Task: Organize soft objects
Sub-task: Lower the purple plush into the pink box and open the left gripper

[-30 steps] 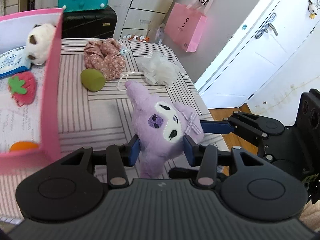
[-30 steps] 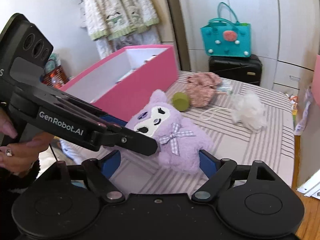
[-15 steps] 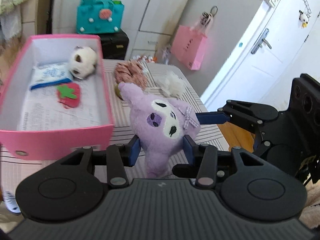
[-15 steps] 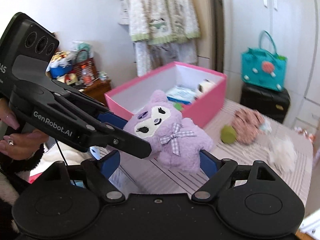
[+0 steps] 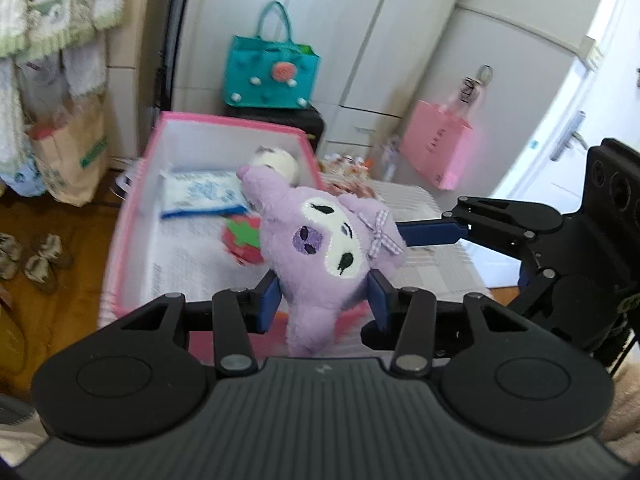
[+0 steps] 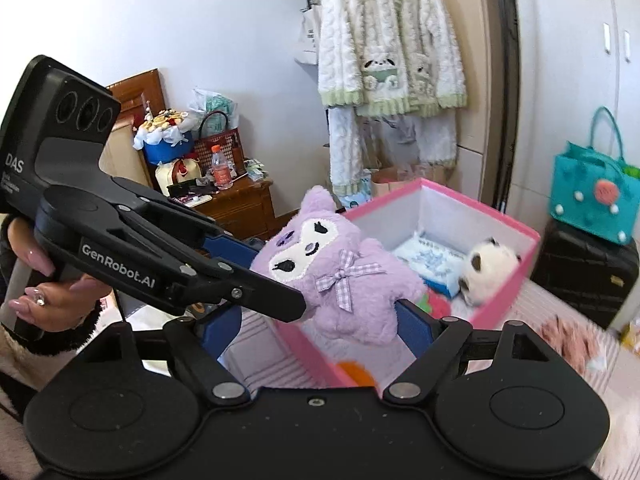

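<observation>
Left hand-held gripper [image 5: 323, 299] clamps purple plush [image 5: 326, 248] at its waist; right hand-held gripper [image 6: 316, 326], jaws just narrowing, cradles it at 3 o'clock. Light, squashy: hold mid-body over the pink box [image 5: 132, 216].

Lilac plush [image 5: 320, 252] with a white face patch and a checked lilac bow; pink box [image 6: 506, 226], white inside; white-and-black panda toy [image 6: 486, 268]; teal bag [image 5: 270, 74]; striped pink-white table cover [image 6: 560, 364].
</observation>
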Motion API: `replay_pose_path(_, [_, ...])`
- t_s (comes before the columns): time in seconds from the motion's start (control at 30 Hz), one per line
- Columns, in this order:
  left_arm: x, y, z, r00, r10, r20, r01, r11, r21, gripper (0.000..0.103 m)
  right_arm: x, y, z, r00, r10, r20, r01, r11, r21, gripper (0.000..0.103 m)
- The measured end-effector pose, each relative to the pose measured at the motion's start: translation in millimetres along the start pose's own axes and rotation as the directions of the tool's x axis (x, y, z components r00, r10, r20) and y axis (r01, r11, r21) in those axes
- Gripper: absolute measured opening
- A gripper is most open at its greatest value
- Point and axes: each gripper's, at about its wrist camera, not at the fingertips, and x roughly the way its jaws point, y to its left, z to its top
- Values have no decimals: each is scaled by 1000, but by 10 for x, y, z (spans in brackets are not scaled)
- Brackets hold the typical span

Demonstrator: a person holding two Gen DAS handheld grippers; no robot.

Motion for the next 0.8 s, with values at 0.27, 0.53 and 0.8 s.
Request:
replay_pose_path(0.27, [469,476,263,995,92,-36,-96,990,-104,46,706,-254,292,995,-19,-94,12,997,-75,72])
replay_pose_path(0.53, [890,764,436,971,193,-137,-208,972,-105,45,1351,-602,410,974,40,-223,-78,983,-164,58])
replay_pose_path(0.8, [1035,757,423,954,228,-194,-233,972,-4,44,1600,-650,466,948,29,-315,-130,944,-303,57])
